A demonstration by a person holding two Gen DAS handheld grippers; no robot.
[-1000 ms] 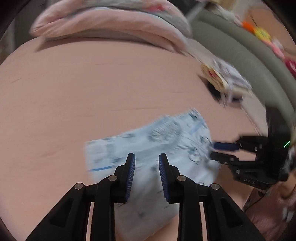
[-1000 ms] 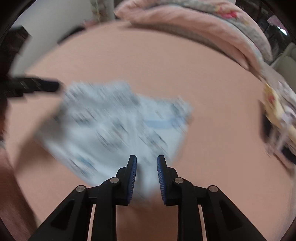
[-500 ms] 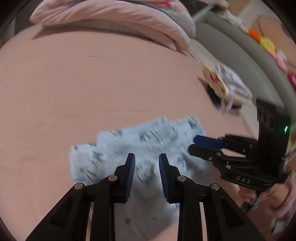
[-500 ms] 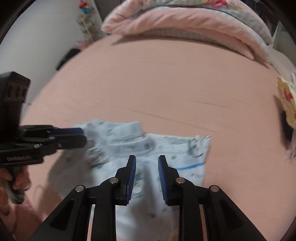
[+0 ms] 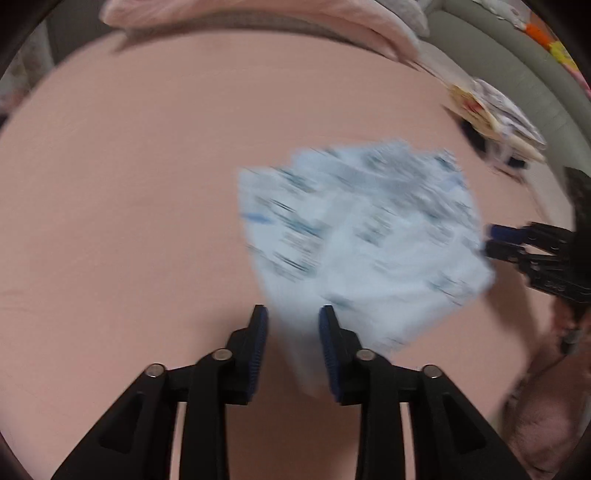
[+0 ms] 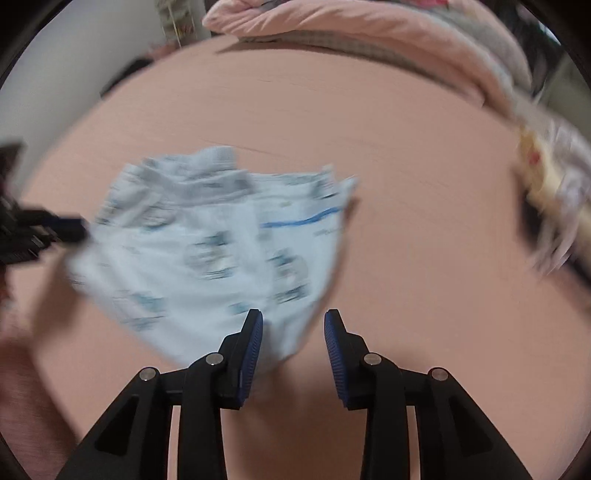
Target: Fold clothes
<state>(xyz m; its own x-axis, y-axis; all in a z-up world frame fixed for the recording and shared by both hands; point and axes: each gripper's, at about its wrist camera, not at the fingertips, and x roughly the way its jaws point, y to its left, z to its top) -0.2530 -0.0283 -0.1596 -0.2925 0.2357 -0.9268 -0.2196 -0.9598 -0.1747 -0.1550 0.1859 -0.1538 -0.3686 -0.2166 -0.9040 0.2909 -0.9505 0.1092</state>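
Light-blue printed garment [image 5: 362,236] lies rumpled on the pink bed sheet [image 5: 129,184], blurred in both views. Left gripper [image 5: 291,321] has its jaws parted w/ a gap; a fold of the garment sits between the fingers, but can't tell if it's pinched. Right gripper [image 6: 293,325] is wider apart, garment edge touching only its left finger, nothing held. In the left wrist view the right gripper is at the garment's right edge. Pink quilt [image 6: 369,33] bunched at the far end; a small stack of folded clothes [image 5: 495,110] lies near the bed's right side.
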